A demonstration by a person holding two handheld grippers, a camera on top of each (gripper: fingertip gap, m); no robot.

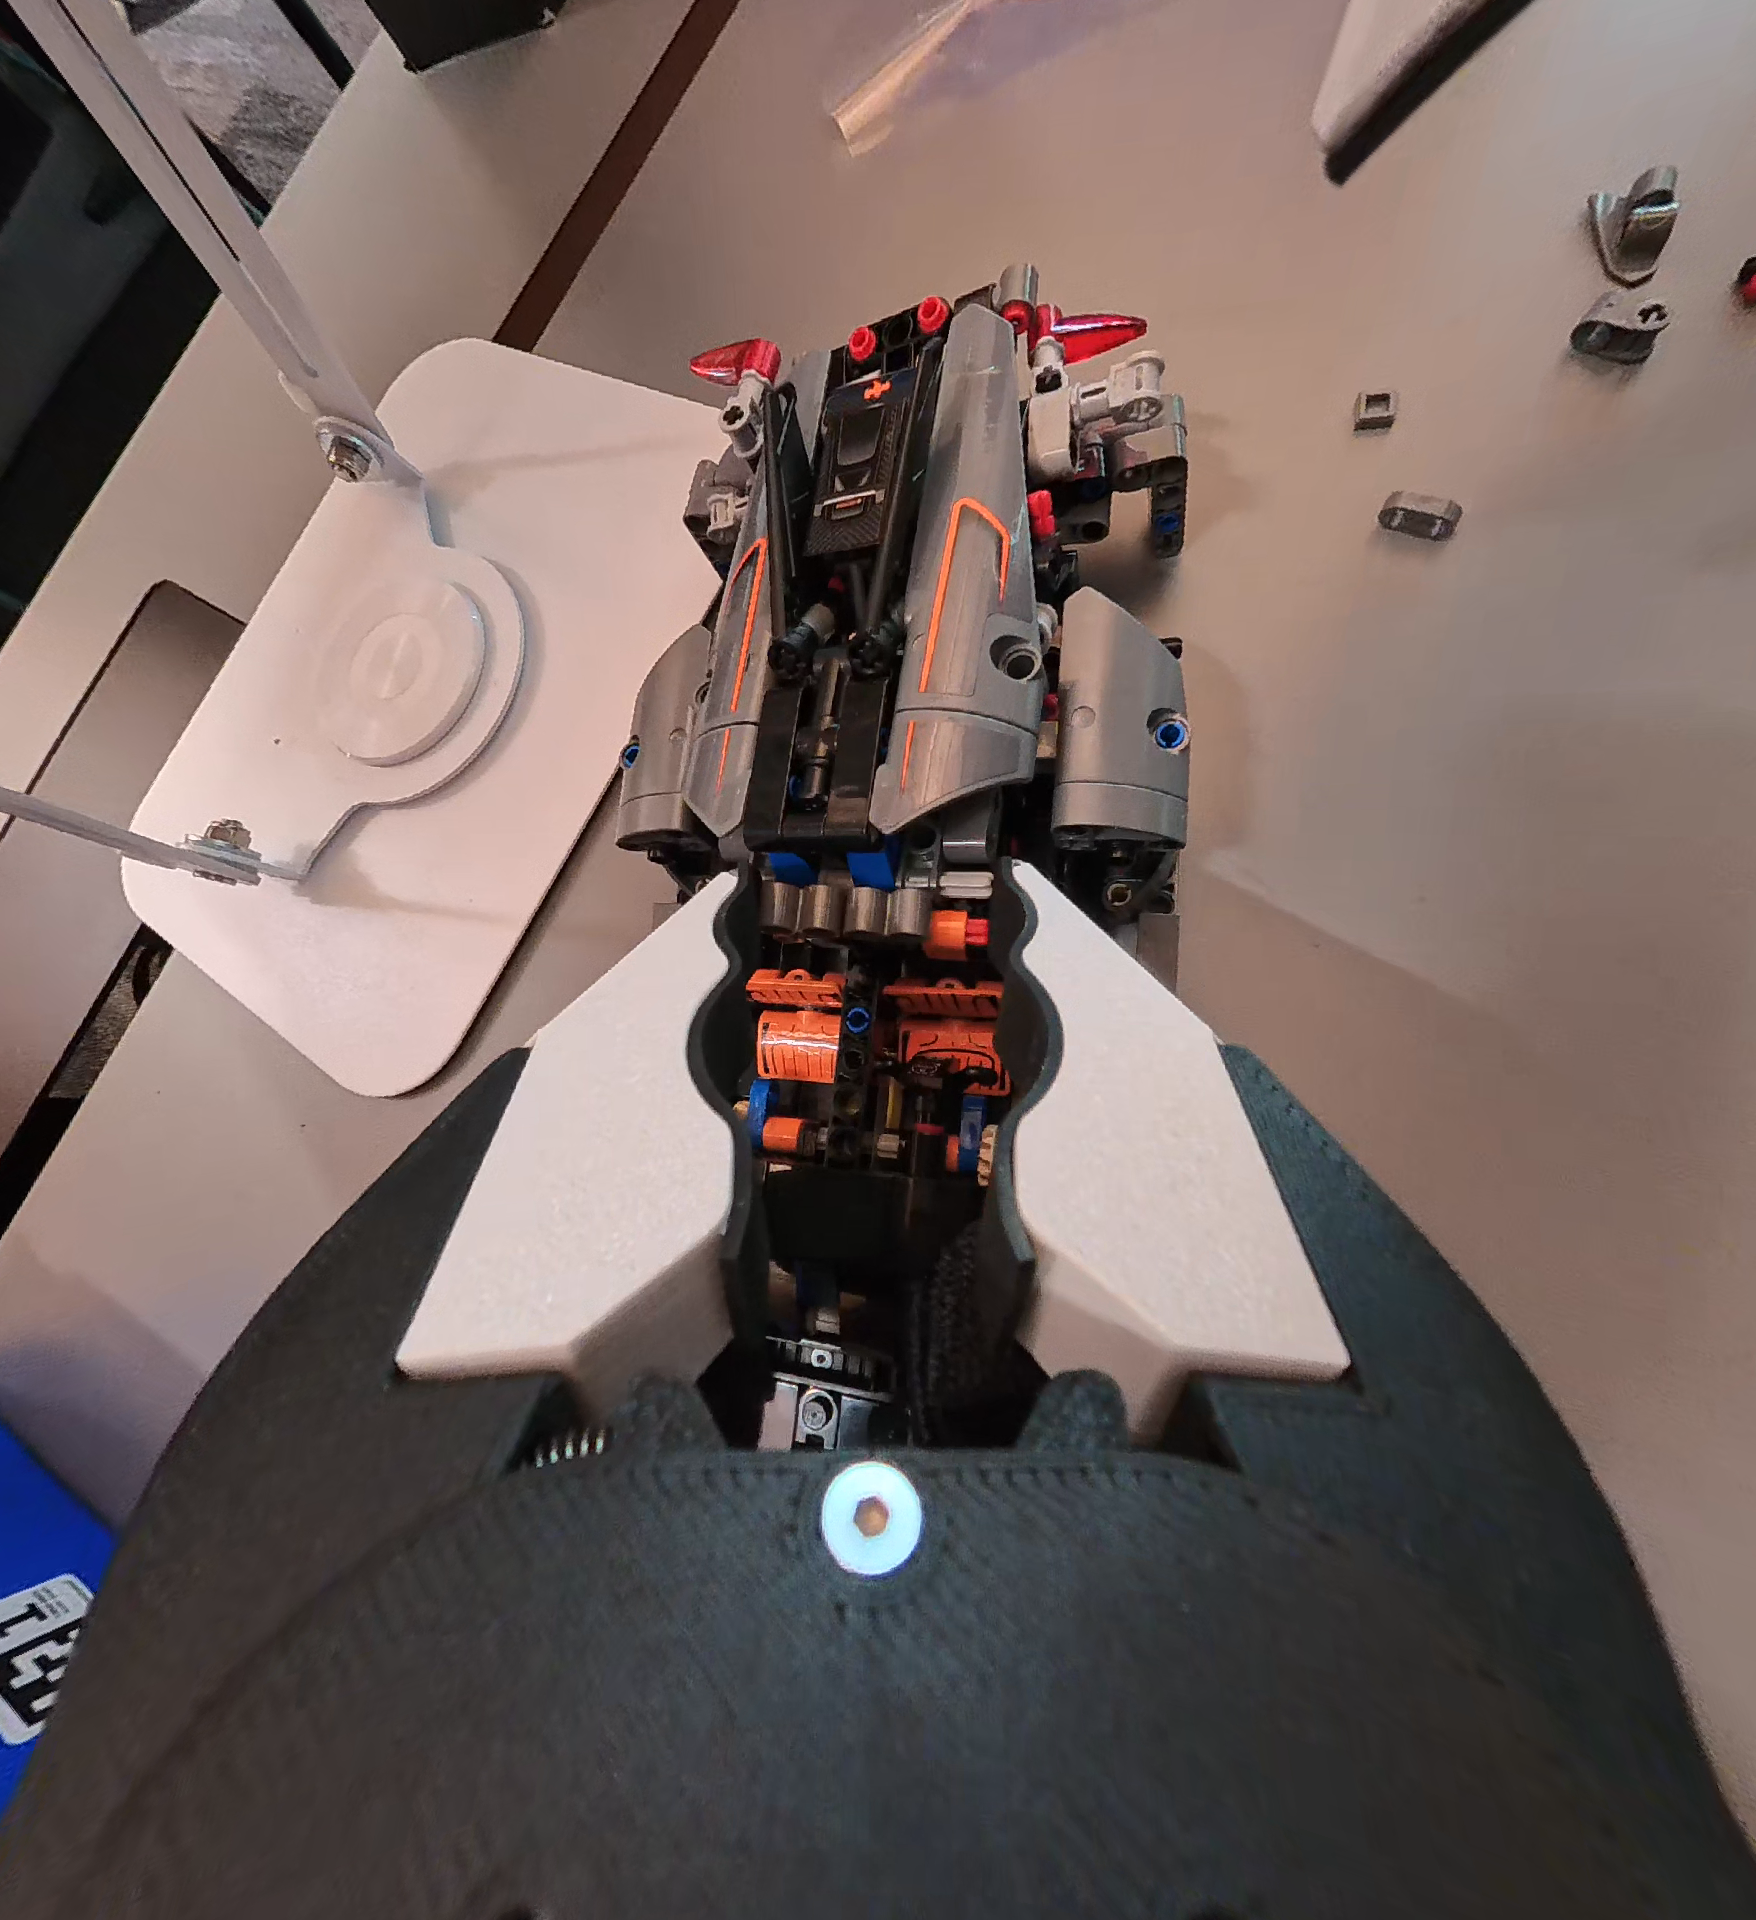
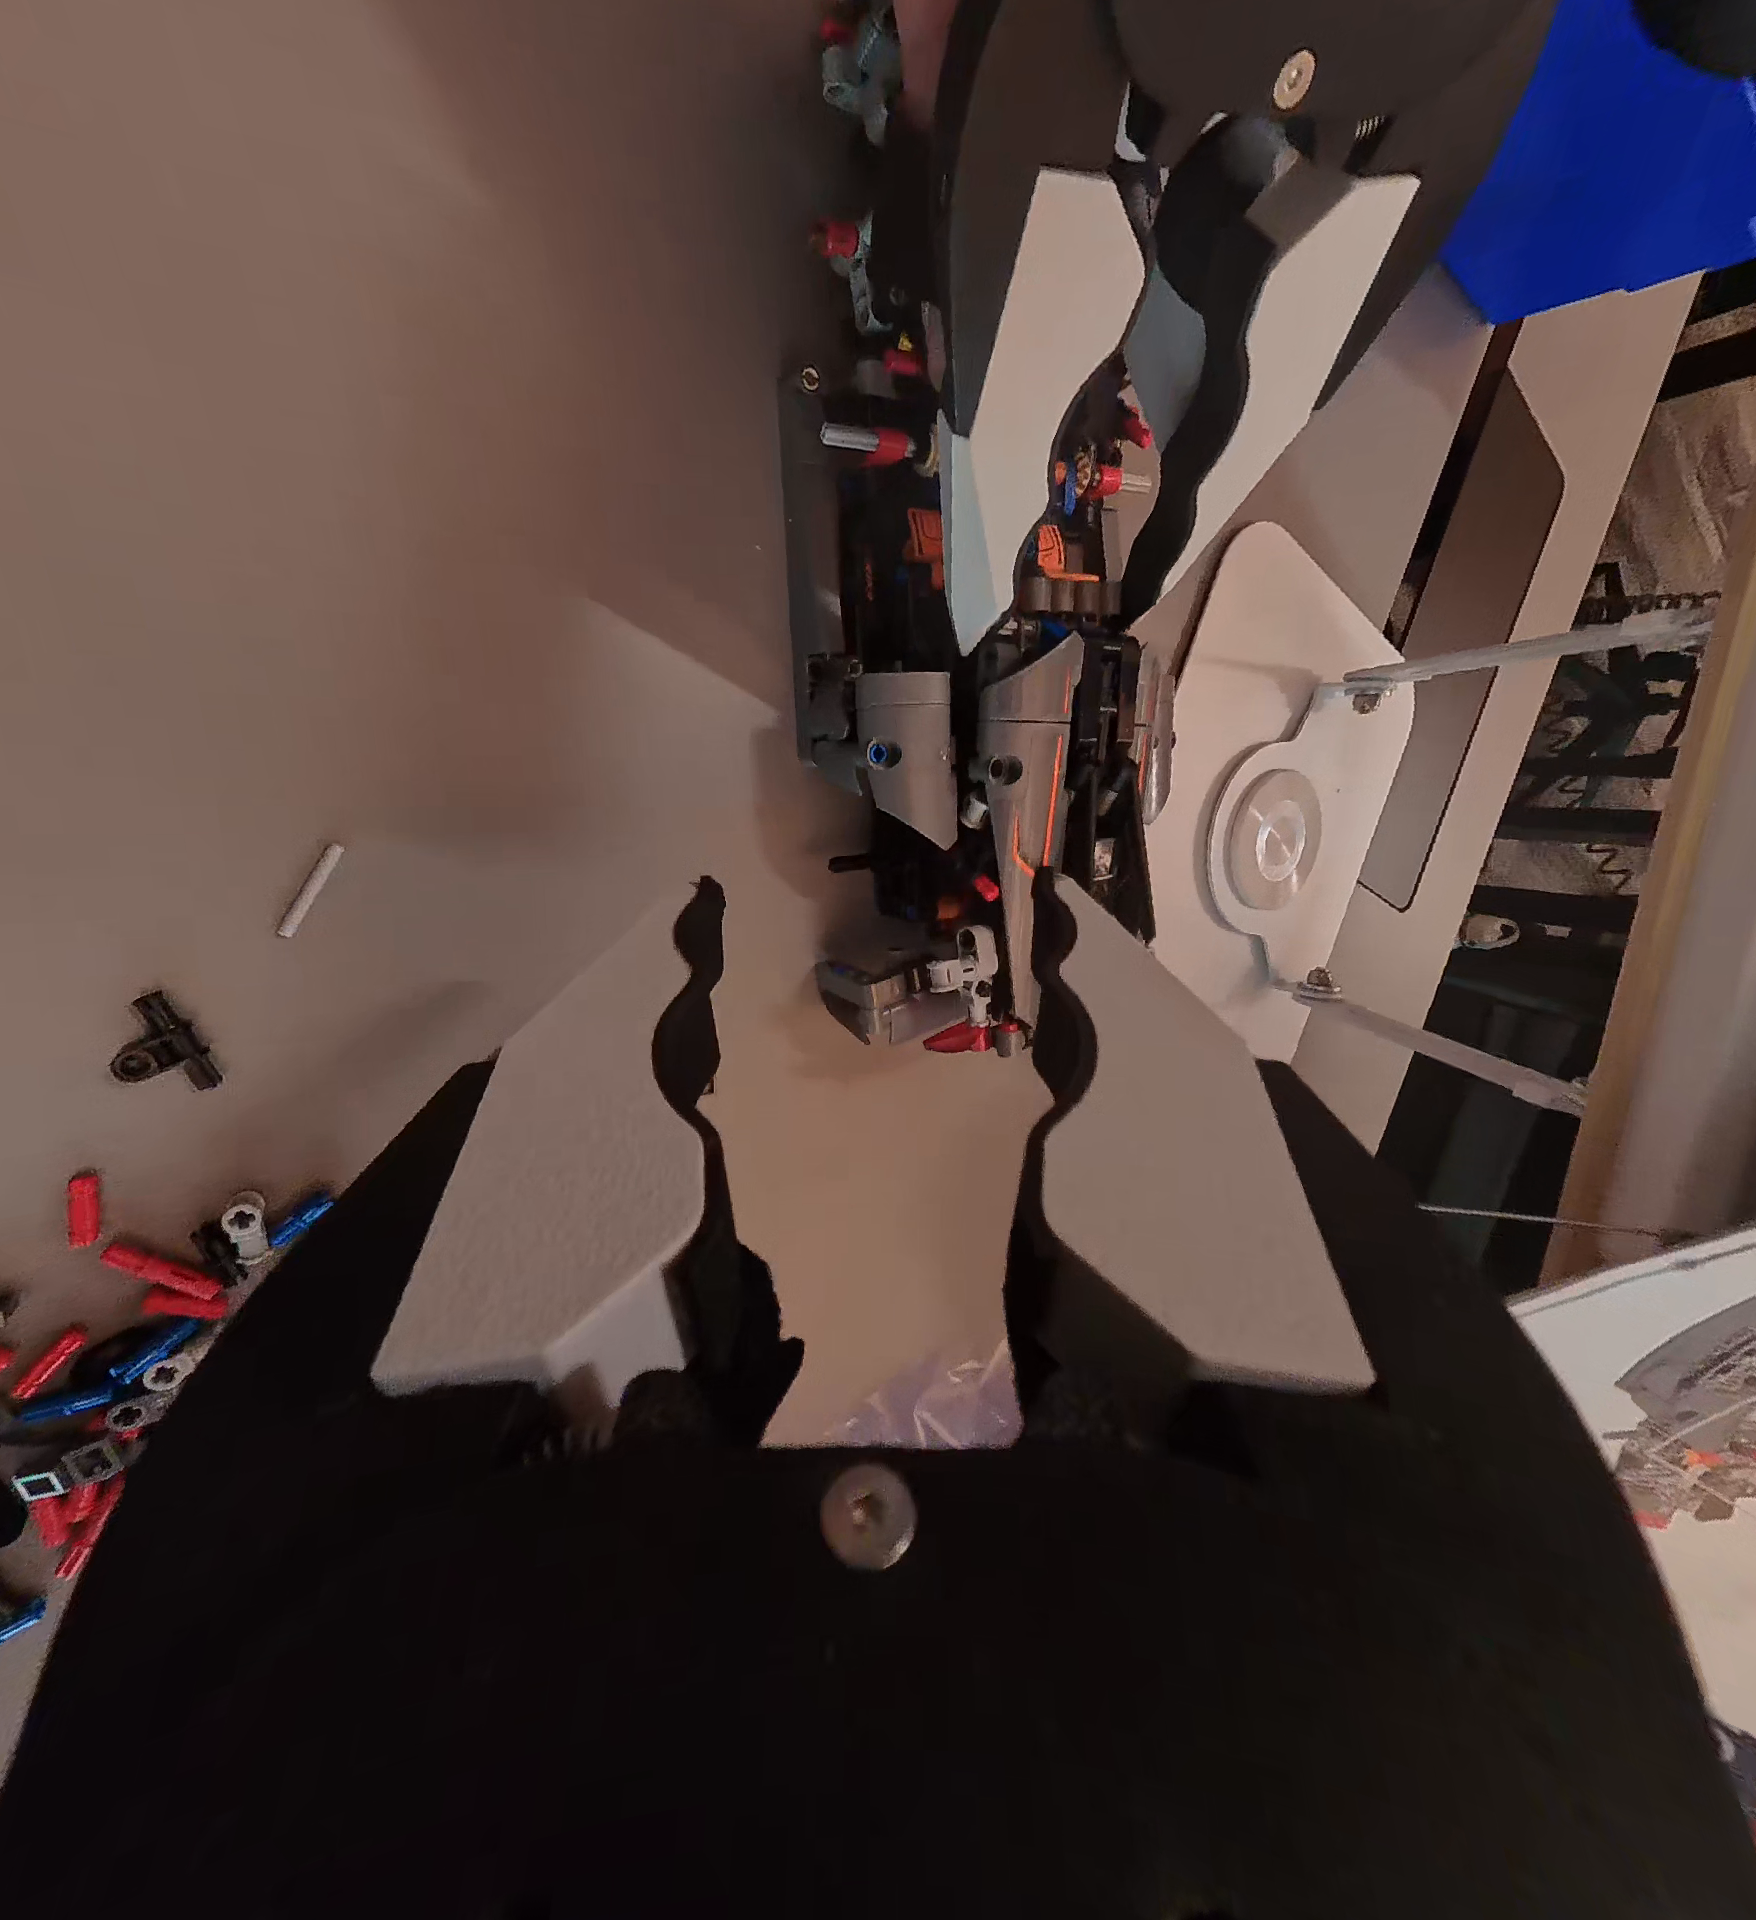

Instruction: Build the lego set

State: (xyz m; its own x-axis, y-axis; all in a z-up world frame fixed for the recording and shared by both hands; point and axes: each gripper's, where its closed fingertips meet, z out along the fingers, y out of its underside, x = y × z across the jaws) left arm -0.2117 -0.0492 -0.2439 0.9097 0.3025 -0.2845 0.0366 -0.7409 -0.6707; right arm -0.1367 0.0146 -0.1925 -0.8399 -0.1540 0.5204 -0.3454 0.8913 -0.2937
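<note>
A partly built grey, black and orange lego car (image 1: pixel 895 644) lies on the white table. My left gripper (image 1: pixel 874 904) is shut on the car's body, its white fingers (image 1: pixel 635 1101) clamping the orange and black middle section. In the right wrist view the car (image 2: pixel 967 727) lies ahead with the left gripper (image 2: pixel 1061 582) clamped on it. My right gripper (image 2: pixel 874 894) is open and empty, close to the car's end with the red tips (image 2: pixel 957 1039).
Loose grey and red parts (image 1: pixel 1622 270) lie at the right. A pile of red, blue and black pins (image 2: pixel 95 1340) lies at the left, with a white axle (image 2: pixel 310 890) and a black connector (image 2: pixel 165 1044). A white stand base (image 1: pixel 354 707) sits beside the car. An instruction booklet (image 2: pixel 1715 1455) lies at the right. The left gripper's tips are roughly 12 cm from the right gripper's. The white axle (image 2: pixel 310 890) lies around 11 cm away from my right fingertips.
</note>
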